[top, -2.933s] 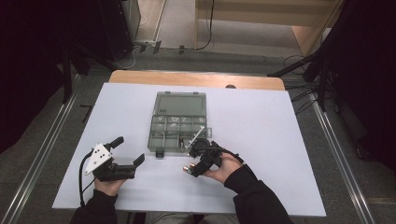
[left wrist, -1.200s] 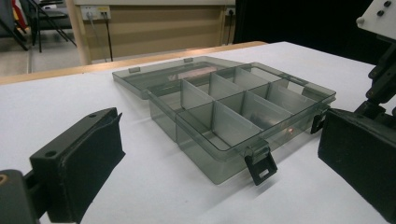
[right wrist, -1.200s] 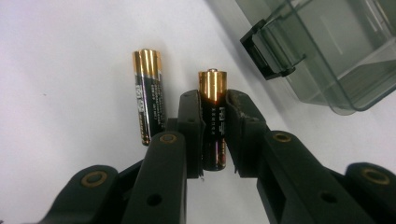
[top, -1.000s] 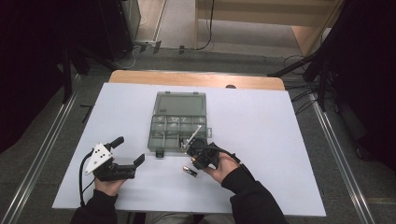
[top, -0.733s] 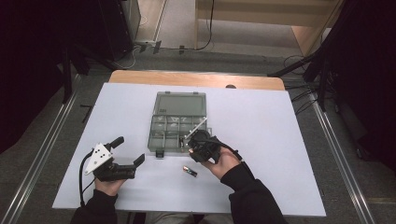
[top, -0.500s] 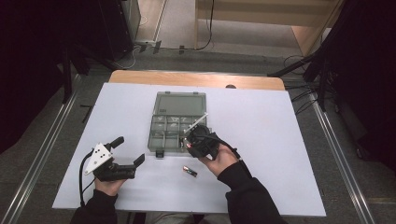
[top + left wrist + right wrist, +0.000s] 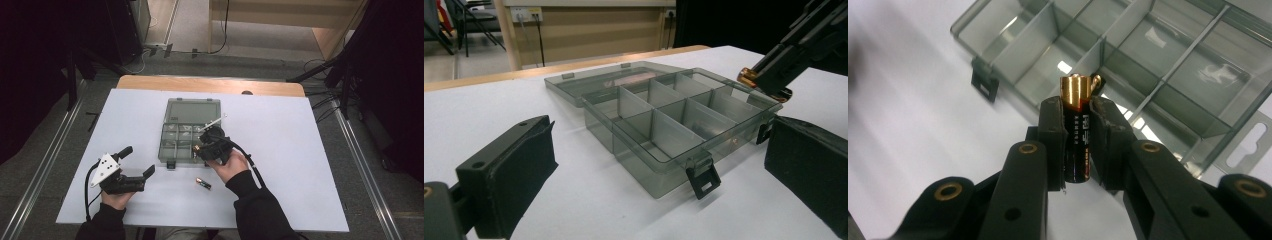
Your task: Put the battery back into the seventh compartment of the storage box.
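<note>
One small, stiff, smooth-skinned battery (image 7: pixel 1077 130) sits pinched mid-barrel by the right gripper (image 7: pixel 1078 107) jaws, likely slippery; left gripper (image 7: pixel 659 165) jaws spread.

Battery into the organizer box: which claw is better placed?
Right. The right claw is shut on a battery over the box; the left claw is open beside it.

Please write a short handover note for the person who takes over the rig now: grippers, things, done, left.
Right gripper: shut on a battery, gold end forward, held above the near edge of the open box.
Left gripper: open, holds nothing, rests on the table left of the box.
Second battery: lies on the table in front of the box.
Done: first battery picked up.
Left: probably put both batteries in the box.
</note>
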`<state>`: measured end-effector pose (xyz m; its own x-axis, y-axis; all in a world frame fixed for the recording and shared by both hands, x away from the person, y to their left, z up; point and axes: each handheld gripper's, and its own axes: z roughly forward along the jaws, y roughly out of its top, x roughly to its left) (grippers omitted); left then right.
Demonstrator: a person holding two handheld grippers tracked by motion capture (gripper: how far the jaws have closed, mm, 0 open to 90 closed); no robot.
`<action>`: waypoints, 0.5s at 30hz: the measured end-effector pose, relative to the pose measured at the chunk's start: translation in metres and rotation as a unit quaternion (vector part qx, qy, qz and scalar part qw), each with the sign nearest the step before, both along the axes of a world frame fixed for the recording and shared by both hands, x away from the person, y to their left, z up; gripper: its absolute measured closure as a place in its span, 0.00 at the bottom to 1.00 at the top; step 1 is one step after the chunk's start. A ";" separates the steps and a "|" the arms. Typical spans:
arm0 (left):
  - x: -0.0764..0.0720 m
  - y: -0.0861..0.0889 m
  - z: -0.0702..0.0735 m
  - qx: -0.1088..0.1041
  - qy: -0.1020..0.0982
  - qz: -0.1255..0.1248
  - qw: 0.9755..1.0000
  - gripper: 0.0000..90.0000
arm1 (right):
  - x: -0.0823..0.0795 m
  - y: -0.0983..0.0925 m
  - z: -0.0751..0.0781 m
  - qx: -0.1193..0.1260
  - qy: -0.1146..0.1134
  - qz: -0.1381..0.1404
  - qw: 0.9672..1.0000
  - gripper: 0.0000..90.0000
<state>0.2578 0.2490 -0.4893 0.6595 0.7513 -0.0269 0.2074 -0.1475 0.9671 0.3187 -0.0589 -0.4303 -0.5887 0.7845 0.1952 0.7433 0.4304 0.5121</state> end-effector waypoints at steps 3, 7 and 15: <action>0.000 0.000 0.000 0.000 0.000 0.000 1.000 0.00 | 0.004 0.000 -0.003 0.016 0.012 -0.017 1.000 0.86; 0.000 0.000 0.000 -0.001 -0.001 0.000 1.000 0.00 | 0.010 -0.002 -0.005 0.046 0.030 -0.052 0.997 0.86; 0.000 0.000 0.000 -0.002 -0.001 0.000 1.000 0.00 | 0.017 -0.010 -0.005 0.106 0.055 -0.122 0.985 0.86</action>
